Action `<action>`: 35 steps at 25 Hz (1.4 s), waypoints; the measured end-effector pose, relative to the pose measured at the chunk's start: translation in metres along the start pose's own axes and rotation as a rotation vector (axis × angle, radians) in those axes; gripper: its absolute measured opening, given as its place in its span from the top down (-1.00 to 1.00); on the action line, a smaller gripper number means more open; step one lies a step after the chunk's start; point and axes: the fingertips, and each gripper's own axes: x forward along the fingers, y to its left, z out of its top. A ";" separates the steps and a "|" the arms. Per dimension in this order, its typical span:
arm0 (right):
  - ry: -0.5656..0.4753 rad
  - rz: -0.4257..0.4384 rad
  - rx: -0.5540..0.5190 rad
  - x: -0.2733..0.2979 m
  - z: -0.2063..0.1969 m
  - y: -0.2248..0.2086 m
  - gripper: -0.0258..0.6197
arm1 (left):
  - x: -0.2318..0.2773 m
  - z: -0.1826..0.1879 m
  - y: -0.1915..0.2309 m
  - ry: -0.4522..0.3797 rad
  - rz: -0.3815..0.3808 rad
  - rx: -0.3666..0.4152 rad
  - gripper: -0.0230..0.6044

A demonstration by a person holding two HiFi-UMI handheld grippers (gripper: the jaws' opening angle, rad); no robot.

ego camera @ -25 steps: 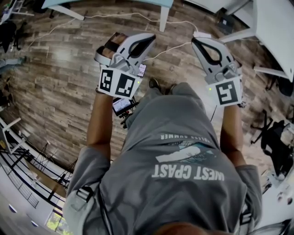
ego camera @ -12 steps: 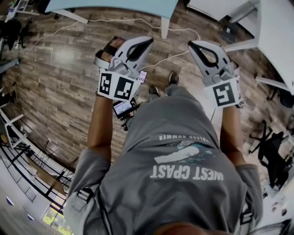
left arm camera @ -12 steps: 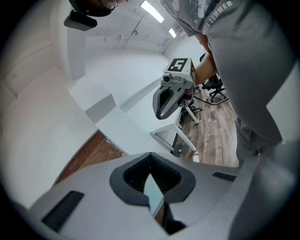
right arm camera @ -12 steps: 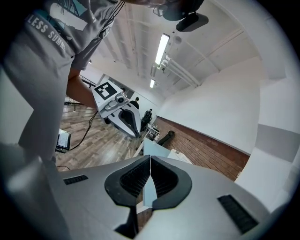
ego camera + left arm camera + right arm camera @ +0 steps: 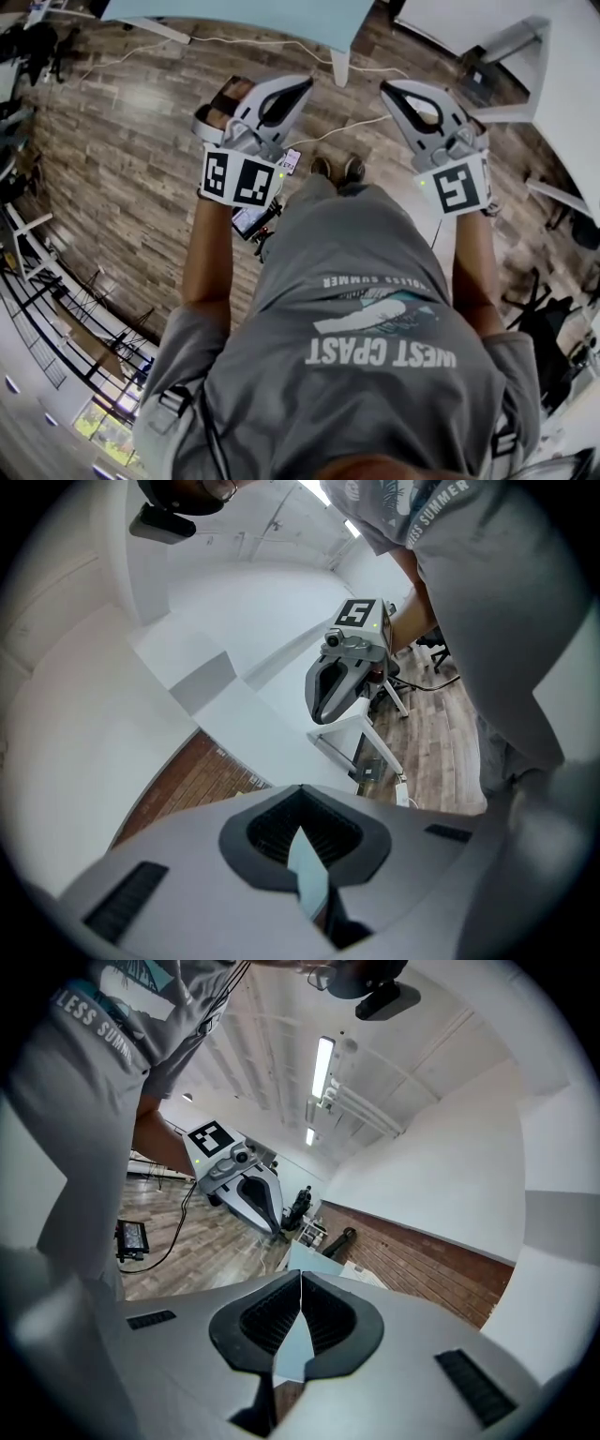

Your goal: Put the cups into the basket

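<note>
Two claws [image 5: 304, 84] [image 5: 387, 87], tips seemingly together.

wood-plank floor [image 5: 122, 159] in brown and grey, with a bright reflection at upper left; pale blue table [image 5: 244, 11] on a white leg [image 5: 339, 64] at the top edge; white desk [image 5: 562, 75] at right; dark metal framing [image 5: 66, 319] at lower left; red brick wall [image 5: 412, 1255] beneath white plaster; ceiling strip light [image 5: 322, 1058] lit
</note>
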 end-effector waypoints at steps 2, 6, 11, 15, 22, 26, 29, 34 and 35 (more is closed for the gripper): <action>-0.002 0.005 0.007 0.007 -0.003 -0.004 0.87 | 0.001 -0.005 0.005 0.012 0.003 -0.005 0.92; -0.002 0.016 0.013 0.023 -0.004 -0.012 0.87 | 0.003 -0.018 0.015 0.024 0.007 -0.017 0.92; 0.010 0.011 0.000 0.055 -0.004 -0.030 0.87 | 0.006 -0.048 0.038 0.022 0.011 -0.023 0.92; 0.021 -0.013 -0.008 0.088 0.001 -0.048 0.88 | 0.007 -0.075 0.066 0.001 0.019 -0.021 0.92; 0.058 -0.033 -0.015 0.139 0.011 -0.066 0.88 | 0.006 -0.111 0.107 -0.045 0.026 -0.018 0.92; 0.079 -0.030 -0.020 0.158 0.013 -0.069 0.88 | 0.007 -0.127 0.119 -0.055 0.025 -0.013 0.92; 0.086 -0.023 -0.017 0.166 0.010 -0.072 0.87 | 0.011 -0.133 0.125 -0.062 0.026 -0.028 0.92; 0.081 -0.008 -0.018 0.178 0.002 -0.087 0.88 | 0.026 -0.142 0.135 -0.049 0.026 -0.041 0.92; 0.078 -0.005 -0.014 0.179 -0.003 -0.091 0.88 | 0.031 -0.143 0.136 -0.043 0.024 -0.044 0.92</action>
